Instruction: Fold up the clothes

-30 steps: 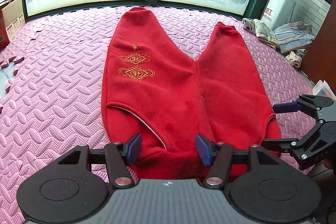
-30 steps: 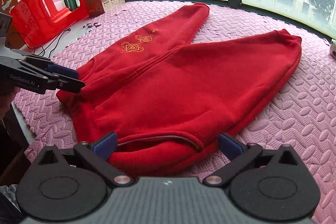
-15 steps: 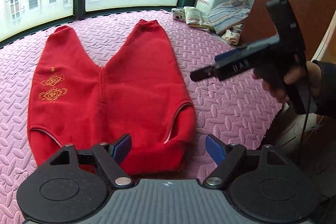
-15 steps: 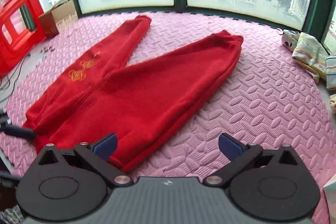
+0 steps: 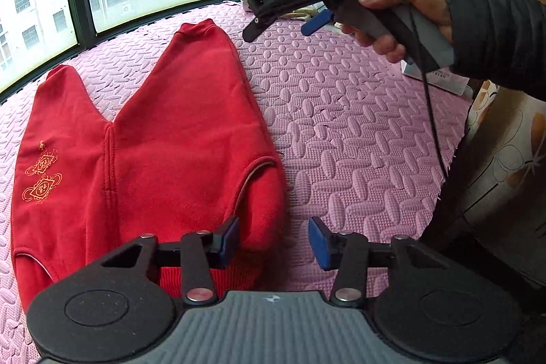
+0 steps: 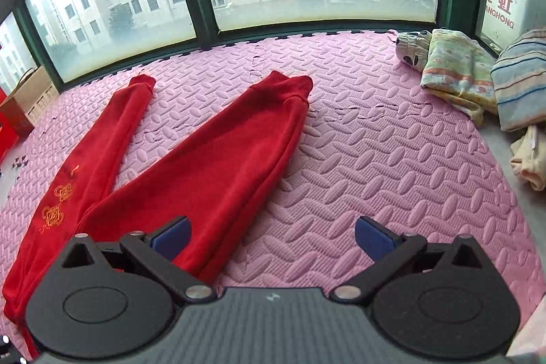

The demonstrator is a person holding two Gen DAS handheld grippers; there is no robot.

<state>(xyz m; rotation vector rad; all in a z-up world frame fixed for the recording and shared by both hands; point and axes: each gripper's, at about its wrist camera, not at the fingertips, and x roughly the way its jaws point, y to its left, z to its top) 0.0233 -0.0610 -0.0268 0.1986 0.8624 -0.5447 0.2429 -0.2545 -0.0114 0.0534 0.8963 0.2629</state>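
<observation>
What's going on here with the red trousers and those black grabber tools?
A person is about to fold a pair of red trousers spread flat on a pink foam mat, holding a two-finger gripper in each hand. Neither grips the cloth. The left gripper sits at the waist corner, its jaws just closing on nothing yet. The right gripper is open, off to the side.
</observation>
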